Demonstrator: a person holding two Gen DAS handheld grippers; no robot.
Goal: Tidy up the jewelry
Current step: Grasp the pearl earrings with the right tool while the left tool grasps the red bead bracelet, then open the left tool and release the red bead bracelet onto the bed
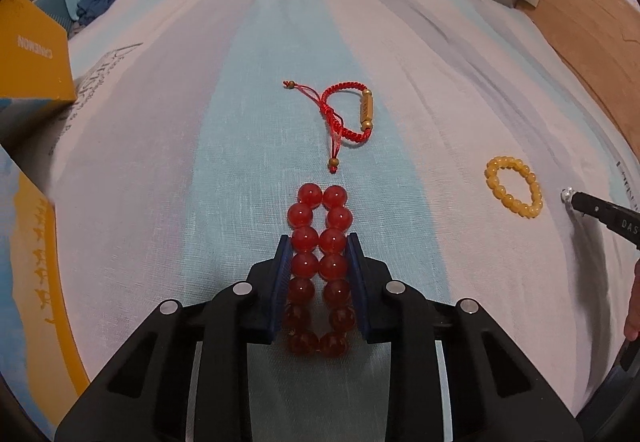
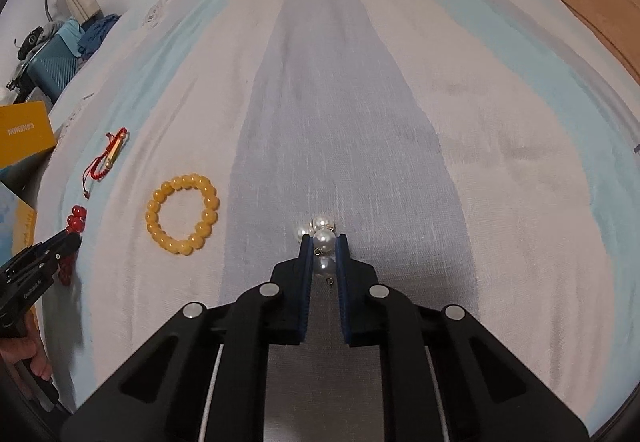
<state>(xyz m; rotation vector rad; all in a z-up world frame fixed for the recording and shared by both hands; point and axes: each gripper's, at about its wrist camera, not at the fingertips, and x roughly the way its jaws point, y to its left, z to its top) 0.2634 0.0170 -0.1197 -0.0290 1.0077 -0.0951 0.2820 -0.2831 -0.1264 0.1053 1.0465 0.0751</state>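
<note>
On the striped bedspread the left gripper pointed steeply down, and its blue pads had drawn in against a red bead bracelet. The bracelet was squeezed into two straight rows of beads lying side by side between the pads, with its far end sticking out past the fingertips. Just beyond that end lay a red cord bracelet with a gold tube threaded on it, flat on the pale blue stripe. Off to the right sat a yellow bead bracelet in a loose ring, well apart from the others.

The right gripper was likewise tipped down at the cloth, with its jaws nearly together and clamped on a small cluster of pearls. One pearl was pinched at the fingertips, another sat farther back between the pads, and two more showed just beyond the tips. Little metal loops hung from them.

At the left edge of the bedspread stood a yellow box. A hand showed behind the left gripper in the right camera's view.
</note>
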